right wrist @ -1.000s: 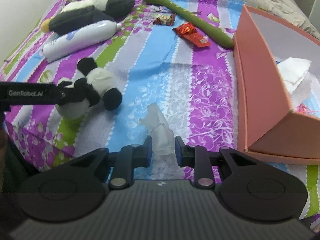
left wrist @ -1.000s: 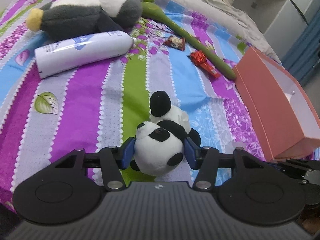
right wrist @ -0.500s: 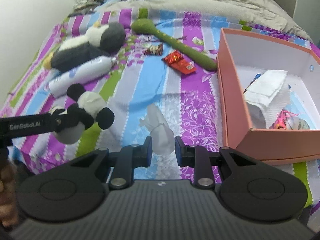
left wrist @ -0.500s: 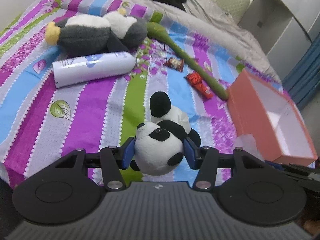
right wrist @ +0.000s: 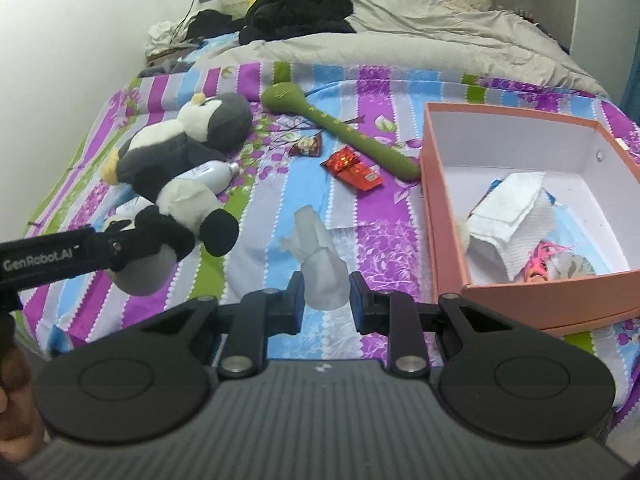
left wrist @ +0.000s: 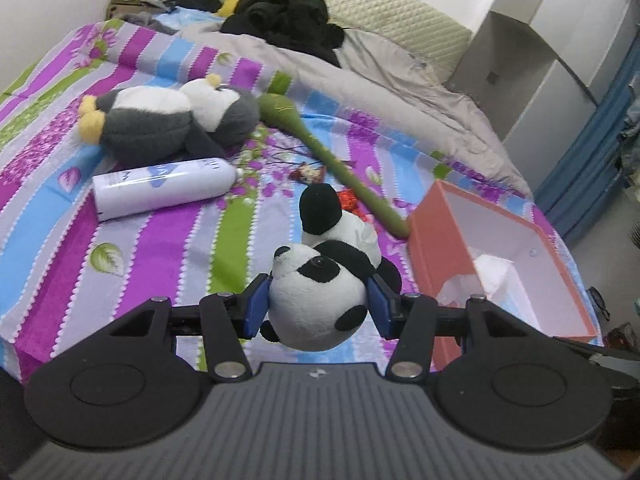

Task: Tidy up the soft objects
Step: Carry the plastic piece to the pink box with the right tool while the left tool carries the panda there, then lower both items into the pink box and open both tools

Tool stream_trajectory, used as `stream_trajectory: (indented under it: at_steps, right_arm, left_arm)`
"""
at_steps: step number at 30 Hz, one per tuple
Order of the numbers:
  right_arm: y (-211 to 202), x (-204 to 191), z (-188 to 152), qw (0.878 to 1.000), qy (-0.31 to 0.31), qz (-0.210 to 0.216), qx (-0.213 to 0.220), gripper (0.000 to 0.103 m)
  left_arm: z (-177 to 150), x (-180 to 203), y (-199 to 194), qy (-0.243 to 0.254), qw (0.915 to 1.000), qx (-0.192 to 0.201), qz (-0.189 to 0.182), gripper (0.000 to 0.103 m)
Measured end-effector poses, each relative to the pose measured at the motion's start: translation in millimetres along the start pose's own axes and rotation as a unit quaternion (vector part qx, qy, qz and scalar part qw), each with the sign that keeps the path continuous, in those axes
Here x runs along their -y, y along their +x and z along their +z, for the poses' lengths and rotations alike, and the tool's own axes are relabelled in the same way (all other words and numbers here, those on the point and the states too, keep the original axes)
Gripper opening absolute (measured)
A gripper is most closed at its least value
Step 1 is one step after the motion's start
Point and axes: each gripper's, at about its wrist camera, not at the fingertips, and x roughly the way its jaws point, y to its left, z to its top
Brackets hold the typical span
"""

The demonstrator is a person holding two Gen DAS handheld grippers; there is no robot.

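1. Pink box (right wrist: 444,216), at the bed's (right wrist: 264,184) right edge, already holds folded cloths; its near wall could snag an incoming toy.
2. Panda plush (left wrist: 320,300), held above the bed's near edge, is clenched by the head in the left tongs (left wrist: 318,306); the dangling body may swing or slip free.
3. Translucent soft figure (right wrist: 322,276) is pinched at its base in the right tongs (right wrist: 326,298); it could squirm out.

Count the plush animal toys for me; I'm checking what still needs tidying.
2. The panda plush is clamped in the left gripper; the penguin plush lies on the bedspread beside the white bottle. Others may be hidden.
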Motion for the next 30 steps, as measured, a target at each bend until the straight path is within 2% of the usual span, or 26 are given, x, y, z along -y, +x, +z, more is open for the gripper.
stream_trajectory:
  at_steps: [4,8,18,30]
  right_arm:
    - [-8.4,7.5,2.4,1.000,0.014,-0.009,0.009,0.027]
    - [-15.3,17.4,3.8,0.999,0.032,-0.022,0.017,0.027]
    - [-38.6,55.3,2.5,0.994,0.083,-0.063,0.030,0.027]
    - [-30.1,117.7,5.7,0.985,0.135,-0.107,0.019,0.027]
  left_arm:
    - [3.3,16.4,-2.1,0.023,0.9996,-0.001,-0.016,0.058]
    - [10.0,34.5,-0.8,0.033,0.9982,-0.003,-0.049,0.058]
    - [13.4,92.9,9.7,0.084,0.9906,-0.012,-0.108,0.058]
    - [17.3,152.8,59.6,0.121,0.9800,-0.053,-0.148,0.058]
